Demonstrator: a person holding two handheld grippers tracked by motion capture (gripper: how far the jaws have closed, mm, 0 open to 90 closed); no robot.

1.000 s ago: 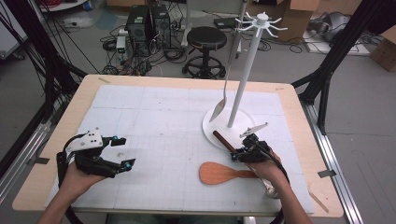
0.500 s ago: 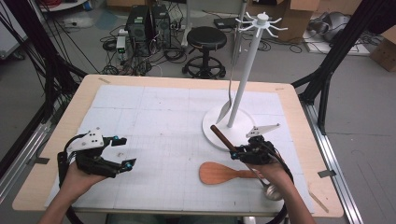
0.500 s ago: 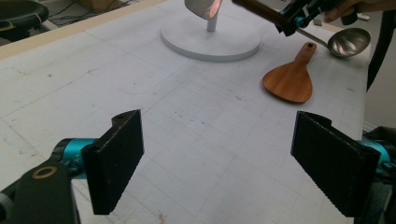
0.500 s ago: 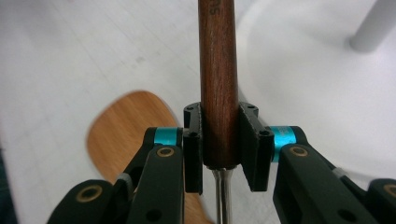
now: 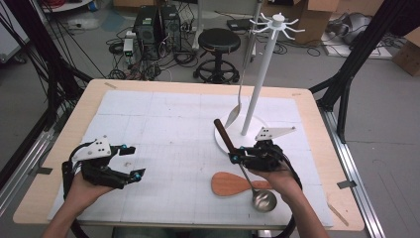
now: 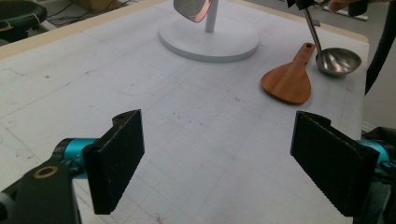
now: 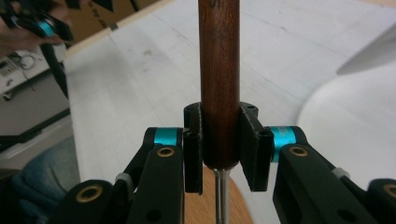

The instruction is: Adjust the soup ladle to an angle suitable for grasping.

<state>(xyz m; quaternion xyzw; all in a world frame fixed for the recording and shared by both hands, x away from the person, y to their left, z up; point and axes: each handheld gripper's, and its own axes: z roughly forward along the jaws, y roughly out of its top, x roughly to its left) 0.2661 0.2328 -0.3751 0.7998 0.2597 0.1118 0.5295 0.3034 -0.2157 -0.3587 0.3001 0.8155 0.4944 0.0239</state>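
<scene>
Two black fingers [image 7: 252, 149] of the right gripper [image 5: 246, 156] squeeze the ladle's [image 5: 247, 174] brown handle. Its handle has tipped up higher than a moment ago, with the bowl near the table [image 5: 163, 124], beside the wooden spatula [image 5: 233, 183]. The left gripper [image 5: 130, 162] stays wide open, holding nothing. No writing can be read.

We see the high view evenly and brightly lit, the white mat on the counter [image 5: 163, 124] casting back soft light with only faint shadows under the hands. The floor beyond looks dimmer. In the left gripper view the ladle bowl [image 6: 338, 61] carries a bright glint, and the near black jaws are slightly soft. In the right gripper view the wooden handle [image 7: 219, 70] is sharp, while the background behind it blurs and the white base [image 7: 355, 116] washes out pale.
</scene>
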